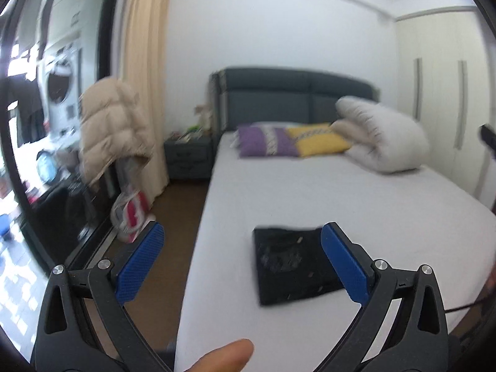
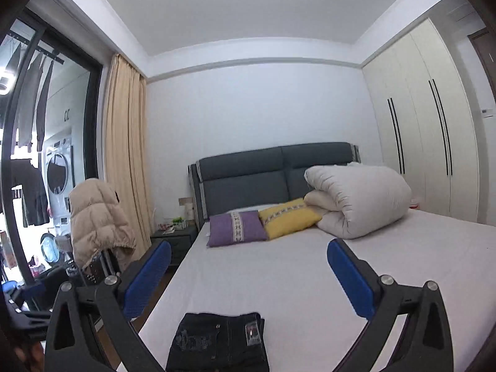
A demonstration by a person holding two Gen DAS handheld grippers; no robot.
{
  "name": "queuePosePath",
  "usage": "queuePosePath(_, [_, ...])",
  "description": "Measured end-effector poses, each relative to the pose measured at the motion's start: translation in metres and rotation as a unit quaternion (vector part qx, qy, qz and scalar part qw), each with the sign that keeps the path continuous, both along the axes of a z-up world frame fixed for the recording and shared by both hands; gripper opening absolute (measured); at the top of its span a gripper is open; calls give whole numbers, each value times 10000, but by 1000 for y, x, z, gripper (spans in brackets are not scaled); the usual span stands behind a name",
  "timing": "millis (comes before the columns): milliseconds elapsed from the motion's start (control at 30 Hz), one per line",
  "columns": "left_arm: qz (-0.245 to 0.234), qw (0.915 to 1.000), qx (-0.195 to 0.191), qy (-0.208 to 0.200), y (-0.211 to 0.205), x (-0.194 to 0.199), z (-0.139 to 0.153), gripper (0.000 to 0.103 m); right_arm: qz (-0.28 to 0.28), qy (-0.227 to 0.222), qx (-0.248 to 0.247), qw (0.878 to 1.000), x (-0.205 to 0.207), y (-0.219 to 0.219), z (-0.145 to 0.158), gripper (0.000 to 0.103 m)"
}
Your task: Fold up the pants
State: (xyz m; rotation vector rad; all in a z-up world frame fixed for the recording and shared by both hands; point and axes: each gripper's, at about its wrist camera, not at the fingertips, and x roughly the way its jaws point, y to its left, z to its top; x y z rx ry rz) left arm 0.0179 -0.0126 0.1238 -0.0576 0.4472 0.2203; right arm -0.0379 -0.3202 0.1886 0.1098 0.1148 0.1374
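Bedroom's white bed [image 2: 279, 279] has the black pants [image 2: 218, 341] already folded into a neat square at bottom center, both the left tool [image 1: 243, 257] and right tool [image 2: 248, 276] spread wide and empty above, so folding looks basically finished.

pants [image 2: 218, 342] on bed [image 2: 294, 279], pillows [image 2: 237, 228] behind

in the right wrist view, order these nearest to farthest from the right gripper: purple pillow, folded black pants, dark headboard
1. folded black pants, on the bed below the open right gripper
2. purple pillow, mid-bed, toward the left
3. dark headboard, against the far wall
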Motion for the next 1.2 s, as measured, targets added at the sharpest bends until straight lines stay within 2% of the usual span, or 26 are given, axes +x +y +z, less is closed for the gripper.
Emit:
queuePosePath(133, [13,9987,-110,490,-7,-4,-21,103,0,728,-279,9970,-4,14,-11,103])
queuePosePath(300, [-11,9930,-412,1105,-7,19,-71,103,-107,1513,-475,9873,2,23,-43,103])
queuePosePath(467, [18,9897,-515,1339,-4,38,-102,103,-94,2073,-497,9770,16,32,-73,103])
queuePosePath(733, [109,9861,-613,1543,7,62,-131,103,126,2462,-711,9665,25,52,-101,103])
queuePosePath(967, [147,9847,-611,1624,9,69,-142,103,295,2733,-802,9581,31,65,-121,103])
queuePosePath(1200, [157,9838,-601,1681,7,72,-149,103,365,2805,-818,9557,33,70,-128,103])
